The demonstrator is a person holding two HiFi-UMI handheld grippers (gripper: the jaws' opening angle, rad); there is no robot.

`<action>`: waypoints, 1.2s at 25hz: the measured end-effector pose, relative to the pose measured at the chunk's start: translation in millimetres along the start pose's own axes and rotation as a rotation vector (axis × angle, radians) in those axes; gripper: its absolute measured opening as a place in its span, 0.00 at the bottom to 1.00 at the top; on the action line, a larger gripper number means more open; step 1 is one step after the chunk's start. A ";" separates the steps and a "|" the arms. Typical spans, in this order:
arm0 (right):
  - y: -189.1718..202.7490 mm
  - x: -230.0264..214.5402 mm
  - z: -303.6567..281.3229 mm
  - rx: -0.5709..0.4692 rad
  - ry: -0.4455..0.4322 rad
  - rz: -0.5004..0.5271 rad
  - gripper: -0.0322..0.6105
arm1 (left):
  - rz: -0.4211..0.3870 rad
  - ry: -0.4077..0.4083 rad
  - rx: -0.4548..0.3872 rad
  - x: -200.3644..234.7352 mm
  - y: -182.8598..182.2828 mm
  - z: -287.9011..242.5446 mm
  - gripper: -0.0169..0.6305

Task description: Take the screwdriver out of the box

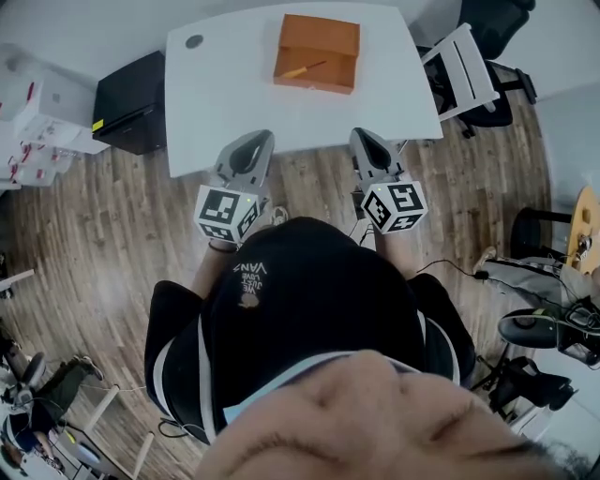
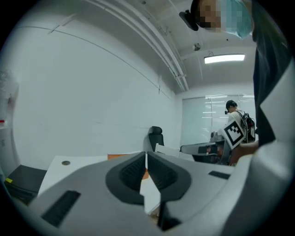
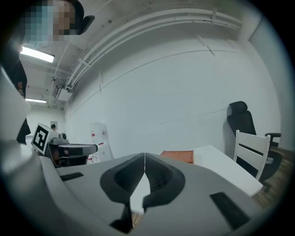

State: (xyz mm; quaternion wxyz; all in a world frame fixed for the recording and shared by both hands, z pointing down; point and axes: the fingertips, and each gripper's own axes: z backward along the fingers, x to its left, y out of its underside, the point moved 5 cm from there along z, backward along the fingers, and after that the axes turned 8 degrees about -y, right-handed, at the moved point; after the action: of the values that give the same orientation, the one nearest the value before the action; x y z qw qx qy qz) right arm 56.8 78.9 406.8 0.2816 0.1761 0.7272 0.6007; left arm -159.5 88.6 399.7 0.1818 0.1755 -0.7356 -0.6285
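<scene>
An open orange box (image 1: 317, 52) stands at the far side of the white table (image 1: 225, 84). Inside it lies a slim yellow-handled screwdriver (image 1: 302, 69). My left gripper (image 1: 253, 141) and right gripper (image 1: 365, 139) hover side by side over the table's near edge, well short of the box. Both point toward it, shut and holding nothing. In the left gripper view the jaws (image 2: 146, 155) meet, with the box (image 2: 120, 156) just behind them. The right gripper view shows closed jaws (image 3: 144, 156) and the box (image 3: 178, 156) beyond, slightly right.
A black cabinet (image 1: 131, 103) stands left of the table. A white chair (image 1: 464, 70) and a black office chair (image 1: 492, 23) stand to its right. A round cable hole (image 1: 194, 41) sits in the table's far left corner. Wooden floor lies below me.
</scene>
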 end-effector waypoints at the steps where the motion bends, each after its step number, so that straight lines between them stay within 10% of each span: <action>1: 0.2 1.4 -2.6 -0.003 0.009 -0.002 0.07 | -0.002 0.009 0.000 3.7 -0.3 -0.9 0.06; 16: 17.7 3.0 -16.5 -0.026 0.132 -0.054 0.07 | 0.006 0.095 0.020 43.1 6.3 -19.3 0.06; 30: -12.2 -72.3 -51.2 -0.036 0.076 -0.032 0.07 | 0.002 0.055 0.004 36.2 -12.5 -99.8 0.06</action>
State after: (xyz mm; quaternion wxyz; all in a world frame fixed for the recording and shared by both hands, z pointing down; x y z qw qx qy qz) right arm 82.3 -6.3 415.4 0.2666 0.1363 0.7293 0.6151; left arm -142.0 -16.8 403.4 0.2024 0.1923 -0.7317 -0.6218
